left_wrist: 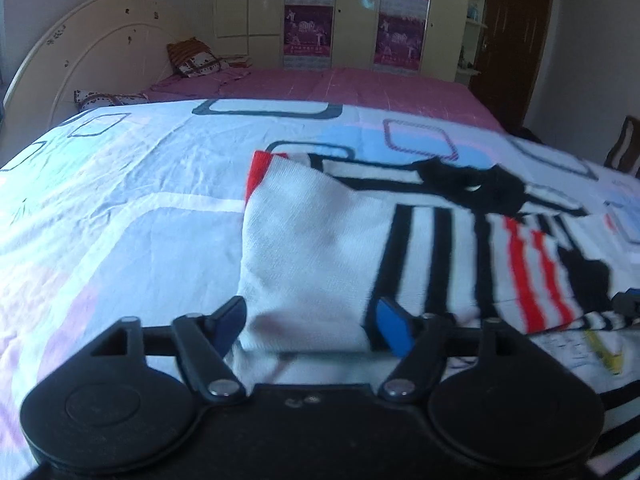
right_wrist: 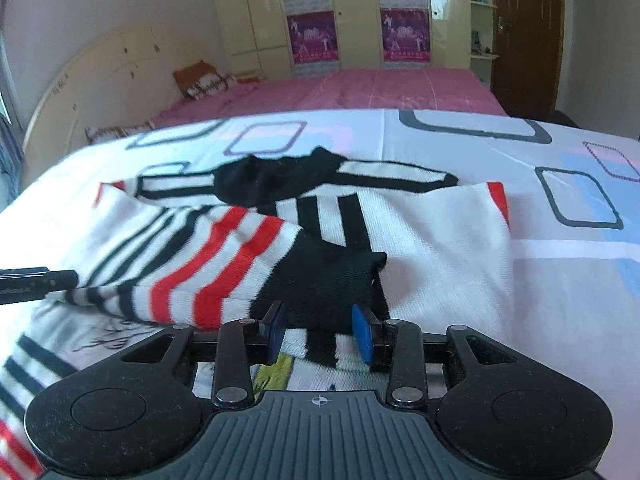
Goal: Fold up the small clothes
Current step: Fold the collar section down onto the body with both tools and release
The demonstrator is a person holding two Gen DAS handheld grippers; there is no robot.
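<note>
A small white sweater with black and red stripes and a black collar lies on the bed, sleeves folded in over its body. My left gripper is open, its blue pads either side of the white left sleeve fold. My right gripper is open, its pads astride the black cuff of the striped sleeve. The other gripper's tip shows at the left edge of the right wrist view and at the right edge of the left wrist view.
A patterned white and blue sheet covers the near bed over a pink cover. A cream headboard and pillows are far left. A wardrobe and brown door stand behind.
</note>
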